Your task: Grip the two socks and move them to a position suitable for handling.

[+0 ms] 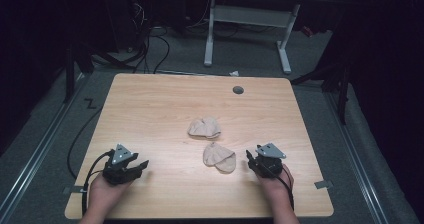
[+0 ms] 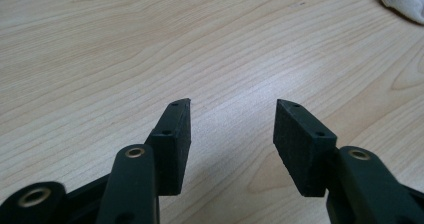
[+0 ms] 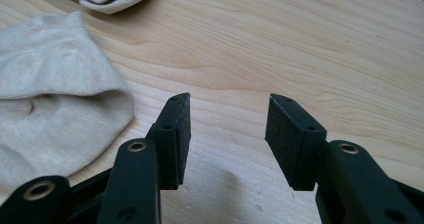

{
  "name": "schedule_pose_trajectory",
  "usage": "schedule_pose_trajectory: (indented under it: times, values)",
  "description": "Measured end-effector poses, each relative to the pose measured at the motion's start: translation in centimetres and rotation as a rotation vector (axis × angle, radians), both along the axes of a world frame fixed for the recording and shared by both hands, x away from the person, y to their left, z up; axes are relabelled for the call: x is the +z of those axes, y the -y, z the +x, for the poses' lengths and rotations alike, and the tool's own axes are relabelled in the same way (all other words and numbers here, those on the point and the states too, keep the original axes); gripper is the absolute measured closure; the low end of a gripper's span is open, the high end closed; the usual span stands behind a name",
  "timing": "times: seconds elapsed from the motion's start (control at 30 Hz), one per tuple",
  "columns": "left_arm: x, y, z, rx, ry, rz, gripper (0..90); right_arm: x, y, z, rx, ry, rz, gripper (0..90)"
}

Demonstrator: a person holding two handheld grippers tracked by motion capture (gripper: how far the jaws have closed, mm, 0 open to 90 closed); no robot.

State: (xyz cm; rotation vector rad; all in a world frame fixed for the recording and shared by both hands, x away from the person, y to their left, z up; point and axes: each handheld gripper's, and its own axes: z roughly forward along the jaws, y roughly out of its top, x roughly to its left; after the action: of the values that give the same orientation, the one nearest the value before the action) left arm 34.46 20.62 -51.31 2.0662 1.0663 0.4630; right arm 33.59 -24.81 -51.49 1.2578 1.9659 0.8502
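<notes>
Two beige socks lie near the middle of the wooden counter (image 1: 150, 104). The nearer sock (image 1: 219, 157) sits just left of the right gripper (image 1: 251, 160), close but apart from it; in the right gripper view it spreads beside the left jaw, with bare wood between the released jaws. The farther sock (image 1: 204, 127) lies just beyond the nearer one, perhaps touching it, though the dim high view leaves that unsure. The left gripper (image 1: 142, 165), jaws released and empty, rests well apart from both socks.
</notes>
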Motion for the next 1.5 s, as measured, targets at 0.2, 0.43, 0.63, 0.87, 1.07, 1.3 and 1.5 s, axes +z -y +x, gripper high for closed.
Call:
schedule_pose_trajectory:
  times: [0.2,0.43,0.63,0.87,1.07,1.3,1.5]
  values:
    - [-0.1,0.9,0.3,-0.019,0.002,0.014,49.7,-0.1,0.2,-0.5,0.021,-0.008,-0.005,52.8]
    - [0.0,0.7,0.1,-0.026,0.013,0.009,49.7,0.0,-0.1,-0.3,0.022,-0.008,-0.010,52.9]
    - [0.1,0.1,-0.1,-0.015,0.010,-0.001,49.7,-0.1,-0.9,0.0,0.045,-0.019,-0.012,53.3]
    - [0.0,0.3,0.0,-0.018,0.006,-0.004,49.7,0.0,-1.1,-0.1,0.080,-0.027,0.028,59.0]
    - [0.2,0.3,-0.2,-0.030,0.007,-0.018,54.7,0.2,-2.6,-0.2,0.172,-0.066,0.063,90.0]
    - [0.5,0.3,-0.2,-0.047,-0.007,-0.059,78.2,-0.3,-4.6,0.3,0.238,-0.120,0.011,90.0]
    - [0.8,0.3,-0.5,-0.055,0.015,-0.062,81.7,-1.1,-4.9,0.3,0.241,-0.167,0.002,90.0]
